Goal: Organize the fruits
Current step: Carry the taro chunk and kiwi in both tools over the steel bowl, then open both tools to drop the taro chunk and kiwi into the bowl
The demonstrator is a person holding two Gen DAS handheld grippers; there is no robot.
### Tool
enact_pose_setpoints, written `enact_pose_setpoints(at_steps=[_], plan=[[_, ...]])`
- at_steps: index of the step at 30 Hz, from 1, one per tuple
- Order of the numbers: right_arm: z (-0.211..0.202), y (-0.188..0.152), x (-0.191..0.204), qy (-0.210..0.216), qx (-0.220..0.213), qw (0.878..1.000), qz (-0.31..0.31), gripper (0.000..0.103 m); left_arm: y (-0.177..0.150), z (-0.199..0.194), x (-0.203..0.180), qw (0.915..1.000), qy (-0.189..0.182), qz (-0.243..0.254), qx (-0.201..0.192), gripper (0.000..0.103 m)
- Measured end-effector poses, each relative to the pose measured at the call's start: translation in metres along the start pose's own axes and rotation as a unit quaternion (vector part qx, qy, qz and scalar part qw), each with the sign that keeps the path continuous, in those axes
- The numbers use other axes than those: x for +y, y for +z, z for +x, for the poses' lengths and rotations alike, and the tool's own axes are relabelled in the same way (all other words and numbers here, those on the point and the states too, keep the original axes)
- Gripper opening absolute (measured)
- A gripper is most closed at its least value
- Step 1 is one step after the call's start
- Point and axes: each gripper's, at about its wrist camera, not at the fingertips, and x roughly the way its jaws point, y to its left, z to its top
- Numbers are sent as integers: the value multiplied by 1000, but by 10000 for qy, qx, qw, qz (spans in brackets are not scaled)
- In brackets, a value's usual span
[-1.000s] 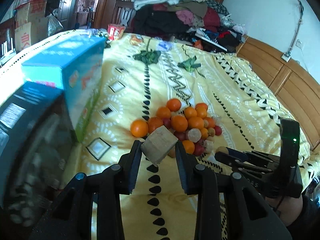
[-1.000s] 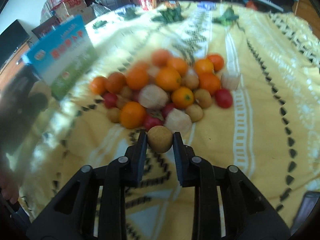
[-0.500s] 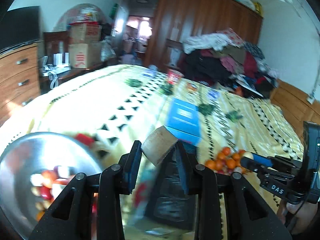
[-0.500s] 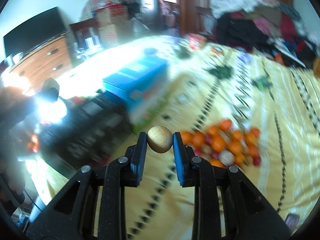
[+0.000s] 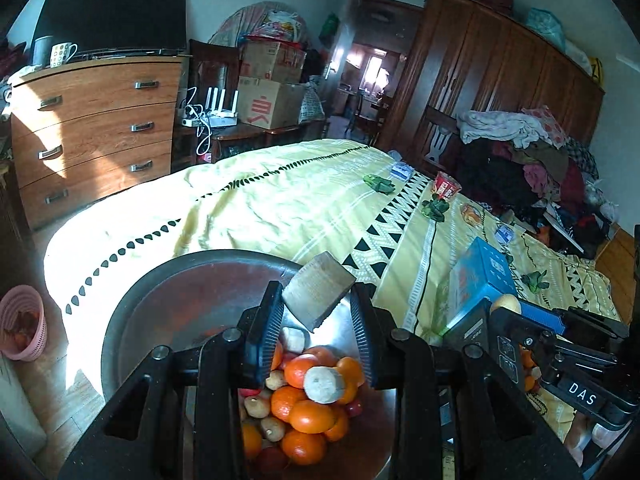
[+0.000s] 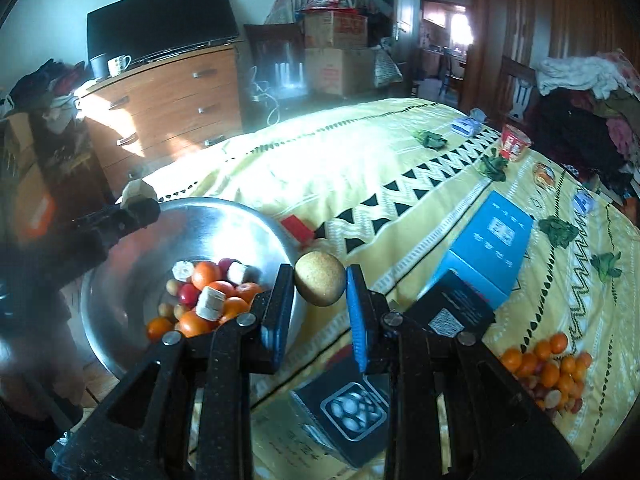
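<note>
My left gripper (image 5: pixel 318 308) is shut on a beige cut fruit chunk (image 5: pixel 319 296) and holds it over the metal bowl (image 5: pixel 168 288). The bowl holds a pile of oranges and other fruit (image 5: pixel 308 400). My right gripper (image 6: pixel 319 292) is shut on a round tan fruit (image 6: pixel 319 284) just right of the bowl's rim (image 6: pixel 240 208). The bowl's fruit (image 6: pixel 208 300) shows left of it. A loose fruit pile (image 6: pixel 548 372) lies on the yellow bedspread (image 6: pixel 360 168) at the lower right. The left gripper (image 6: pixel 132 208) appears at the bowl's far left rim, the right gripper (image 5: pixel 508 308) in the left wrist view.
A blue box (image 6: pixel 492 244) and a black box (image 6: pixel 456 312) lie on the bed between bowl and loose pile. A wooden dresser (image 5: pixel 96 128), cardboard boxes (image 5: pixel 268 80) and a pink basket (image 5: pixel 22 328) stand beyond the bed. Clothes (image 5: pixel 520 168) are heaped at the far right.
Both grippers have swung left, away from the loose fruit pile to the metal bowl, each still holding its fruit. The left one is now over the bowl.
</note>
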Motion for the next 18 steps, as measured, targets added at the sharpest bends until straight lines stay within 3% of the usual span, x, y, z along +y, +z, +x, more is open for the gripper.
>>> enact_pose_setpoints(at_steps=[10,18], plan=[[35,6,46,468,405,9980,-112,27,-18,16,49,9985,163,-311,411,35],[45,6,56,528,557,9970,-72,27,-21,20,57,9978,159,-373,518,35]])
